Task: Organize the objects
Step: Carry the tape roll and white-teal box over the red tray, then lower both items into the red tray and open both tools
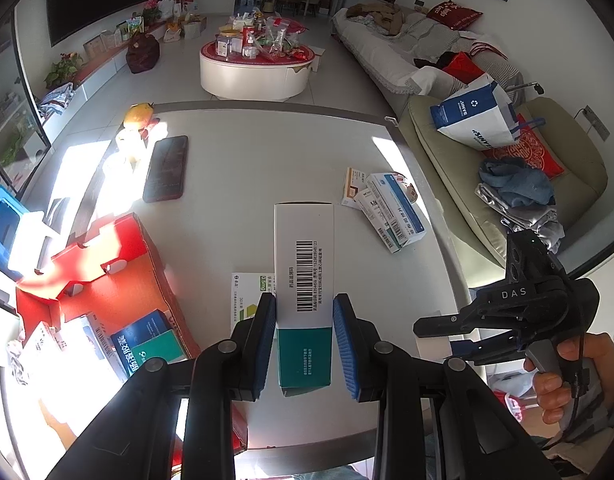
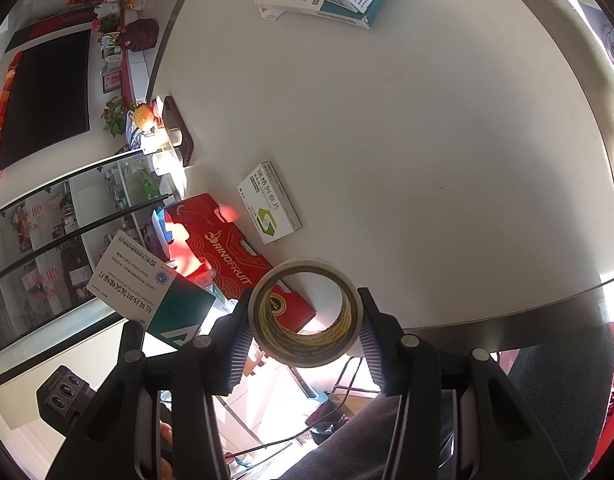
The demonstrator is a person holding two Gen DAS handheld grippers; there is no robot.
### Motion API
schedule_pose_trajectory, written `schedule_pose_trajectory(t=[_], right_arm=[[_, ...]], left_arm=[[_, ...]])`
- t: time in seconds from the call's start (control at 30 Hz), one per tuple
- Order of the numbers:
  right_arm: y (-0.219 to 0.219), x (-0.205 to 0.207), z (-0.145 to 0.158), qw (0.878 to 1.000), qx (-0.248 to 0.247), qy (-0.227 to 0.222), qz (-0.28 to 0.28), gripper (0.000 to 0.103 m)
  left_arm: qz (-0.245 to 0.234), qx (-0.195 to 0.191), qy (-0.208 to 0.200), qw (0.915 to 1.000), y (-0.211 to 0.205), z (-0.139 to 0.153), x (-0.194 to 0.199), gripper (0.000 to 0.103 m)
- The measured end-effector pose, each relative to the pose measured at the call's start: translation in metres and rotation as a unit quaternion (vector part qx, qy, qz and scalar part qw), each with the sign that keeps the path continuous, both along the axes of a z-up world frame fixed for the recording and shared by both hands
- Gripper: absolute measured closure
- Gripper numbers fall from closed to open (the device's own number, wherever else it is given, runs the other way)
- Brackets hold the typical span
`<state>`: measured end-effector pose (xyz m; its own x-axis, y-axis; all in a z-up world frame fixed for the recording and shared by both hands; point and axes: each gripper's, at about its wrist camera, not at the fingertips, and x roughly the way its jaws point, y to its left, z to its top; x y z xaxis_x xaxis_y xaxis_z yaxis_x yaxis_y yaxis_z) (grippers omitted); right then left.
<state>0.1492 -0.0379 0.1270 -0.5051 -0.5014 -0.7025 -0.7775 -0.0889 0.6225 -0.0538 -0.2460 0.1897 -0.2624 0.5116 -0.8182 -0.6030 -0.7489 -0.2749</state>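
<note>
Currently itemised, for sorting:

Left tongs (image 1: 305, 334), one: clamped by the blue pads on one white-and-teal medicine box (image 1: 304, 276), lower centre of the left wrist view, held lengthwise above the bench (image 1: 267, 152), presumably bound for the carton.

Right tongs (image 2: 307, 334), one: clamped on one tape roll (image 2: 307, 312), lower centre of the right wrist view, off the bench edge, hole facing the camera.

Red carton (image 1: 107, 280), one: lower left, open, at least three boxes already inside; probably the collecting bin.

Loose boxes on the bench: one green-and-white box (image 2: 269, 208) beside the carton; one pile of boxes (image 1: 387, 208), centre right, three or four, count uncertain.

Phone (image 1: 165, 168), one, upper left.
</note>
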Motion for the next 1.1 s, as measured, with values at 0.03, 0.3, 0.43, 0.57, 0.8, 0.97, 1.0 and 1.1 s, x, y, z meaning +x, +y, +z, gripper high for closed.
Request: schedule_pose_trajectory(t=[0.03,0.3,0.43,0.57,0.8,0.97,1.0,1.1], right_arm=[[0.000,-0.002,0.000,1.000,0.000,0.000,0.004,0.055],[-0.027,-0.051,0.003,0.996,0.000,0.010,0.091,0.055],[-0.060,-0.093,0.005,0.988,-0.015,0.026,0.149,0.055],[-0.103,-0.135,0.004,0.977,-0.025,0.035,0.210,0.055],[-0.166,-0.190,-0.003,0.955,-0.023,0.035,0.293,0.055],[-0.195,-0.218,-0.004,0.931,0.008,0.039,0.363,0.034],[-0.196,-0.221,0.000,0.925,0.029,0.038,0.376,0.030],[-0.183,-0.222,0.019,0.919,0.080,0.058,0.383,0.029]], left_arm=[[0.005,-0.001,0.001,1.0000,-0.004,-0.001,-0.002,0.072],[0.057,-0.015,0.004,0.9983,-0.048,-0.007,-0.020,0.072],[0.100,-0.031,0.009,0.9945,-0.081,-0.013,-0.036,0.072],[0.145,-0.049,0.011,0.9882,-0.114,-0.023,-0.057,0.072],[0.196,-0.080,0.005,0.9774,-0.153,-0.047,-0.097,0.072],[0.229,-0.116,-0.013,0.9666,-0.168,-0.071,-0.124,0.071],[0.234,-0.127,-0.018,0.9638,-0.169,-0.075,-0.128,0.069],[0.244,-0.143,-0.024,0.9588,-0.173,-0.084,-0.135,0.053]])
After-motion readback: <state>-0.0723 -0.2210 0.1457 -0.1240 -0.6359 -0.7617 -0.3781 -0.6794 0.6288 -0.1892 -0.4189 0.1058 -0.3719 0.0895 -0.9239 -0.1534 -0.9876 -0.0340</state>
